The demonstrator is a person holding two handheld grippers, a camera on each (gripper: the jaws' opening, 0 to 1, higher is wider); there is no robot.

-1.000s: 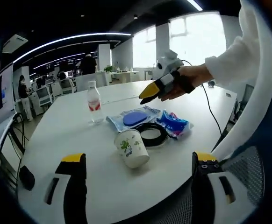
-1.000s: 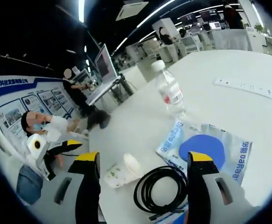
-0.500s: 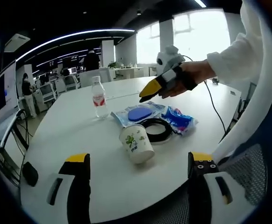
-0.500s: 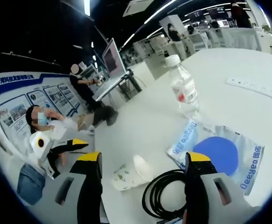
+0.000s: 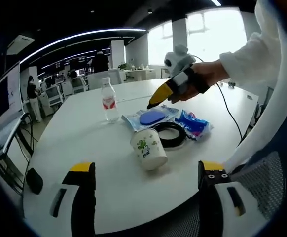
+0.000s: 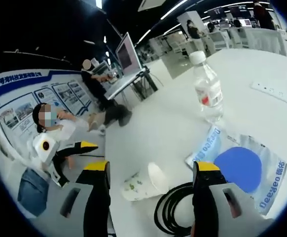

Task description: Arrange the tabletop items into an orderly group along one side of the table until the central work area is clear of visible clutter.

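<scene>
One cup (image 5: 149, 150), one bottle (image 5: 109, 100), one cable (image 5: 170, 134) and two packets (image 5: 151, 117) cluster mid-bench (image 5: 74, 143), edges bare. Left gripper (image 5: 143, 197) and right gripper (image 6: 151, 197): jaws wide, empty.

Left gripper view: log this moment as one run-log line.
left claw open, empty | right claw over pouch | cup, cable, bottle untouched

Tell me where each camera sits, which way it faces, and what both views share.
Left gripper view: rides the open left gripper at the table edge, facing the paper cup; the person's sleeve and right gripper show.
Right gripper view: rides the open right gripper above the clutter, looking back at the left gripper.
Shared: cup, black cable coil, water bottle.
</scene>
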